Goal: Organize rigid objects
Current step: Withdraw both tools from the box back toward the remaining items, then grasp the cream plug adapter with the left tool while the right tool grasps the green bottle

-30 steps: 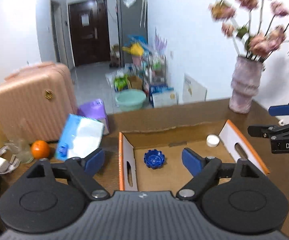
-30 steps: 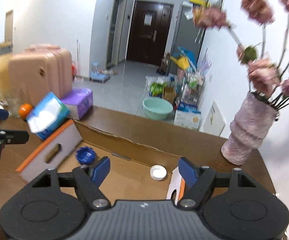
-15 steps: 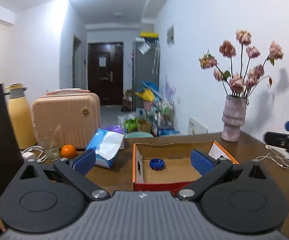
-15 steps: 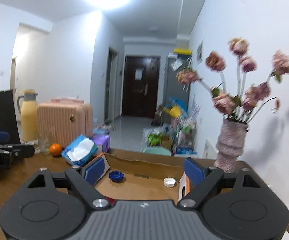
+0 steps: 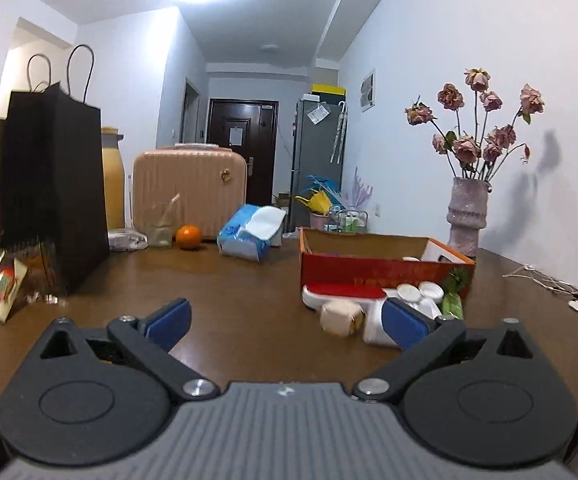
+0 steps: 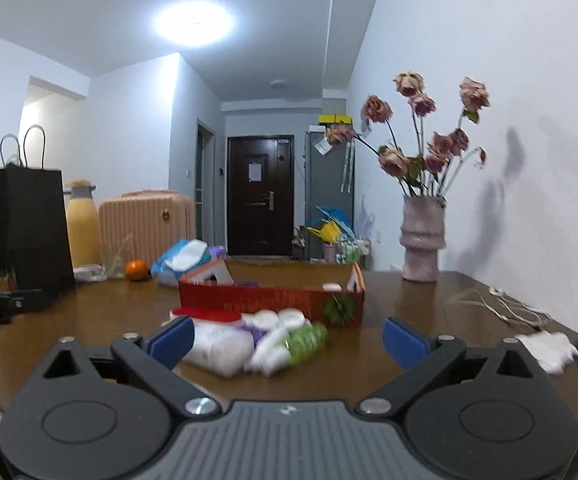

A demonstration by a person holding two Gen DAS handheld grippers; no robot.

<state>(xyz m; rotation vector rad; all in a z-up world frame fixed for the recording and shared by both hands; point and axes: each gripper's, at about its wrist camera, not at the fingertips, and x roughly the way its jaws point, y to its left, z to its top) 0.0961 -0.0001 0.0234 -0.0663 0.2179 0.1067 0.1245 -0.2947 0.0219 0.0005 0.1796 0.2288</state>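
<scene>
A red cardboard box (image 5: 377, 270) stands on the brown table; it also shows in the right wrist view (image 6: 265, 298). In front of it lies a heap of rigid items: white bottles (image 6: 219, 346), a green bottle (image 6: 307, 340), white caps (image 5: 419, 292) and a small beige cube (image 5: 341, 318). My left gripper (image 5: 287, 318) is open and empty, low over the table just before the heap. My right gripper (image 6: 287, 338) is open and empty, with the bottles between its fingers' line of sight.
A black paper bag (image 5: 49, 192) stands at the left. An orange (image 5: 188, 237), a glass (image 5: 160, 224), a tissue pack (image 5: 251, 232) and a pink suitcase (image 5: 189, 192) are behind. A vase of dried roses (image 6: 423, 236) stands at the right, with white cables (image 6: 501, 308) and tissue (image 6: 547, 350).
Both grippers have pulled back from above the box and dropped low near the table's front. The heap of bottles in front of the box has come into view.
</scene>
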